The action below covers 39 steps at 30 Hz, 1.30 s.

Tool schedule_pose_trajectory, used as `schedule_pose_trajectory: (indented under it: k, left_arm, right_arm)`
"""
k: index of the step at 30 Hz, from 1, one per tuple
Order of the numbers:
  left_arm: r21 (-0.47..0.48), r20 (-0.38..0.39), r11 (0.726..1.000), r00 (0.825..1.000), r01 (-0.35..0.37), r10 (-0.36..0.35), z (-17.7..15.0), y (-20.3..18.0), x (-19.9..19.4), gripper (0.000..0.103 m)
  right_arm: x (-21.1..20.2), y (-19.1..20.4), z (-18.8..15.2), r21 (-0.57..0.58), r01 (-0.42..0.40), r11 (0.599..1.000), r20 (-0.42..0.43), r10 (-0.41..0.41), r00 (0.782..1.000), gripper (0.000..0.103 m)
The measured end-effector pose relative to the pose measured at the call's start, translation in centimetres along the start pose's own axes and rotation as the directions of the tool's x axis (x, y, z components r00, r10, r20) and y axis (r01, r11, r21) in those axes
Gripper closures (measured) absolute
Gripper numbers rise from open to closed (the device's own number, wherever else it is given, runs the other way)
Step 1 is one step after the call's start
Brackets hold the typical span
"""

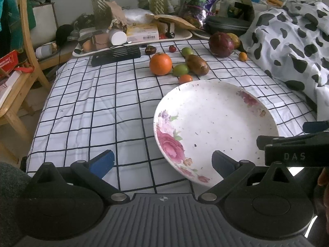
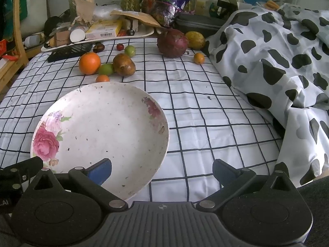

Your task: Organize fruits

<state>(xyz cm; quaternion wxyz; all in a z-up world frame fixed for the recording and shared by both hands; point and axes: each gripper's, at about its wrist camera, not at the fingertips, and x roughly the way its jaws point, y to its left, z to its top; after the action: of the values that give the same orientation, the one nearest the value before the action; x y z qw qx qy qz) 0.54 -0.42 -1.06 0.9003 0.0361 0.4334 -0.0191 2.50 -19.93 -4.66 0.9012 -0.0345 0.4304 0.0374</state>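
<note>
An empty white plate (image 1: 216,127) (image 2: 102,133) with pink flowers lies on the checked cloth. Beyond it sit an orange (image 1: 160,64) (image 2: 89,63), a brown fruit (image 1: 197,64) (image 2: 124,64), two green fruits (image 1: 181,70) (image 2: 106,69) and a small orange fruit (image 1: 185,78) (image 2: 102,78). Farther back lie a big purple-red fruit (image 1: 221,44) (image 2: 172,43) and a yellow fruit (image 2: 195,40). My left gripper (image 1: 162,162) is open, left of the plate's near rim. My right gripper (image 2: 162,171) is open, its left finger over the plate's near edge.
A white tray (image 1: 185,35) of boxes and clutter and a black flat item (image 1: 116,55) line the back of the cloth. A cow-print blanket (image 1: 287,41) rises along the right side. A wooden chair (image 1: 24,41) stands at the left.
</note>
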Motion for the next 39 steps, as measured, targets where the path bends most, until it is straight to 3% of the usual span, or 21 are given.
schedule_pose_trajectory:
  k: [17,39]
  left_arm:
    - [-0.003,-0.004,1.000,1.000,-0.011,0.011,0.10,0.06,0.20,0.001]
    - [-0.006,-0.005,1.000,1.000,0.031,-0.031,0.03,0.10,0.17,0.001]
  right_arm:
    - [-0.01,-0.04,0.04,0.003,-0.002,1.000,-0.001,0.002,1.000,0.000]
    - [-0.17,-0.15,0.02,0.012,0.002,1.000,0.012,-0.002,1.000,0.000]
